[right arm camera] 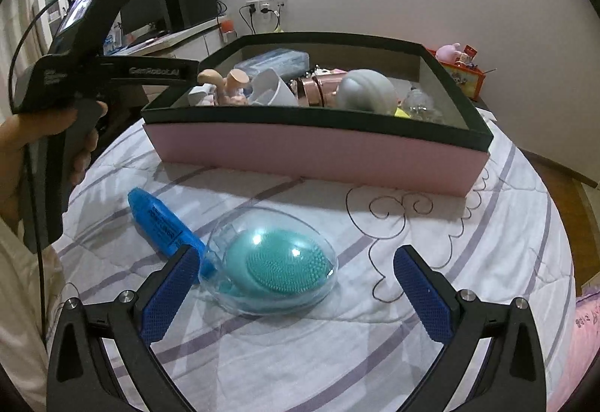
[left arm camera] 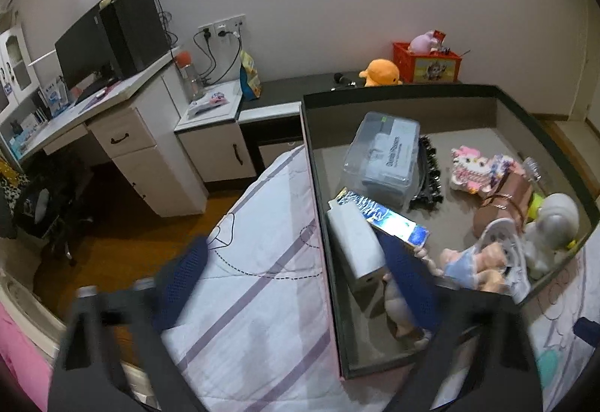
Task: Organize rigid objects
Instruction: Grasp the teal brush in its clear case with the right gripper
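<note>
A shallow pink box with a dark rim [left arm camera: 315, 164] [right arm camera: 318, 149] lies on the striped bedsheet [left arm camera: 255, 292]. It holds a clear plastic case [left arm camera: 382, 157], black binder clips [left arm camera: 427, 172], a white block [left arm camera: 356, 243], a blue foil packet [left arm camera: 390, 220], a doll [left arm camera: 468, 262] and a grey figure [left arm camera: 551, 224]. My left gripper [left arm camera: 294, 277] stands open astride the box's left wall, one pad over the sheet, the other inside beside the white block. My right gripper [right arm camera: 296, 293] is open just above a teal brush in a clear egg-shaped case [right arm camera: 270, 269]. A blue tube [right arm camera: 165, 224] lies to its left.
A hand [right arm camera: 22, 145] holds the left gripper's handle at the box's left corner. Beyond the bed stand a desk with a monitor [left arm camera: 82, 51], a low cabinet [left arm camera: 213, 134], an orange plush [left arm camera: 378, 72] and a red crate [left arm camera: 427, 65]. Wooden floor [left arm camera: 123, 235] shows left of the bed.
</note>
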